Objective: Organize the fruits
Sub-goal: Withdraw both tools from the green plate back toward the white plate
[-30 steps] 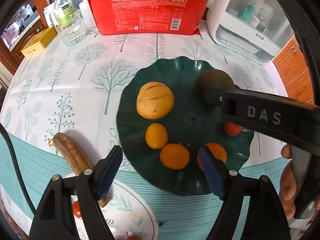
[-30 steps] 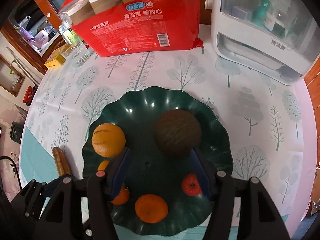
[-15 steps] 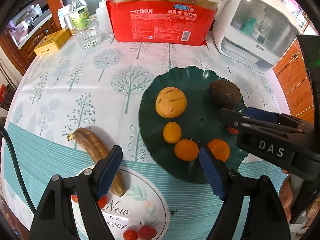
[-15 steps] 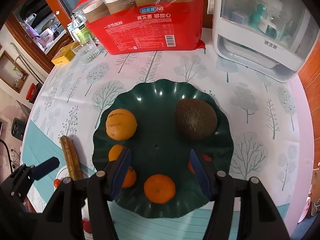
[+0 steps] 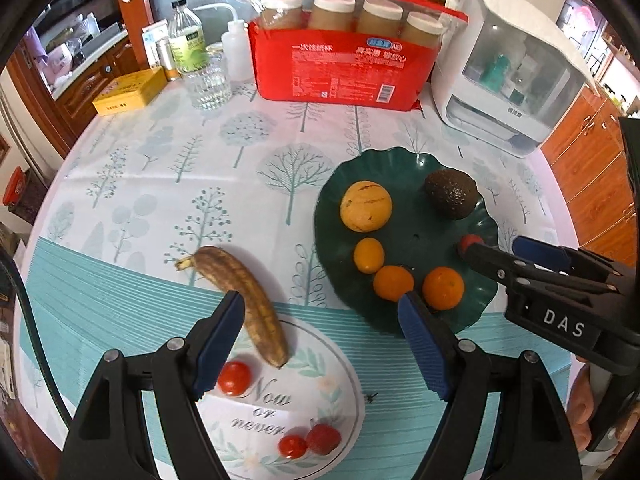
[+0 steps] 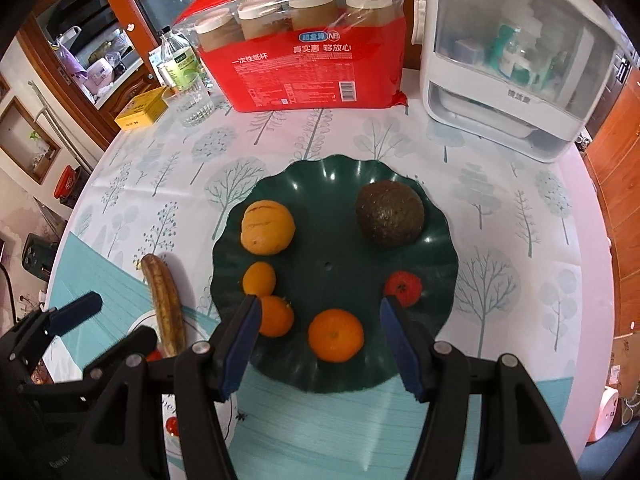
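Note:
A dark green wavy plate (image 5: 416,216) (image 6: 332,240) holds a striped yellow fruit (image 5: 365,206), an avocado (image 5: 451,194), a small orange fruit (image 5: 369,255), two tangerines (image 5: 393,282) (image 5: 443,288) and a red tomato (image 6: 403,287). Left of the plate lies a browned banana (image 5: 244,292), its end resting on a white round plate (image 5: 320,368) with cherry tomatoes (image 5: 234,378) and a strawberry (image 5: 323,438). My left gripper (image 5: 320,304) hangs open and empty above the gap between banana and green plate. My right gripper (image 6: 320,304) hovers open and empty over the green plate's near rim.
At the back stand a red pack of paper cups (image 5: 344,64), a white appliance (image 5: 508,76), a glass (image 5: 208,80), bottles (image 5: 186,40) and a yellow tin (image 5: 130,90). A hand (image 5: 580,412) holds the right gripper at the lower right. The round table's edge curves close on both sides.
Both grippers have risen and drawn back toward the near side of the table. The right fingers, earlier beside the avocado, now stand clear of it; the avocado stays on the plate.

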Tool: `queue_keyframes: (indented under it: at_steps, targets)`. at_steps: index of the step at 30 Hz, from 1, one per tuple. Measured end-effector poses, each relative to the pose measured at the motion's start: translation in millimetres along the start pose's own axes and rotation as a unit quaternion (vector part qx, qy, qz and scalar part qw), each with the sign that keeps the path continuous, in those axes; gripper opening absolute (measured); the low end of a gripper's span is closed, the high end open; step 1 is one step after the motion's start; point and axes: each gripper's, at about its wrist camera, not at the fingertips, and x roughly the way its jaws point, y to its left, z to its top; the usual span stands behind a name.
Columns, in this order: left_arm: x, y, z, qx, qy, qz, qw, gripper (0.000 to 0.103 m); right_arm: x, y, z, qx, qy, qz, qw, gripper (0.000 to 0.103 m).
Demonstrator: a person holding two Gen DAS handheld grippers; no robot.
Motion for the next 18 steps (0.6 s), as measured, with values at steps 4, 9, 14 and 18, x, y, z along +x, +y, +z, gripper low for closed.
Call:
queue_keyframes:
  at_steps: [4,9,14,18]
  targets:
    - [-16.1,15.8,-6.8,0.006,-0.016,0.014,0.9997,0.078,-11.5,9.1,-11.8,-0.002,0.000,-0.005,1.000,0.062]
    - [-37.6,44.3,-16.7,0.001,-0.035,0.037,0.9987,0.079,-25.0,27.3,-26.3,-0.016,-0.003,-0.003,1.000,0.062]
    - [-55.7,75.2,-27.4,-0.011,-0.048,0.053,0.9974,0.081,-33.6,48.1,-41.0,-0.029,-0.007,0.016,0.999,0.062]
    - [-59.6,97.7,-37.1,-0.021,-0.041,0.057,0.9973,0.081,-34.1,66.1,-51.9,-0.042,-0.008,0.031,0.999,0.062]
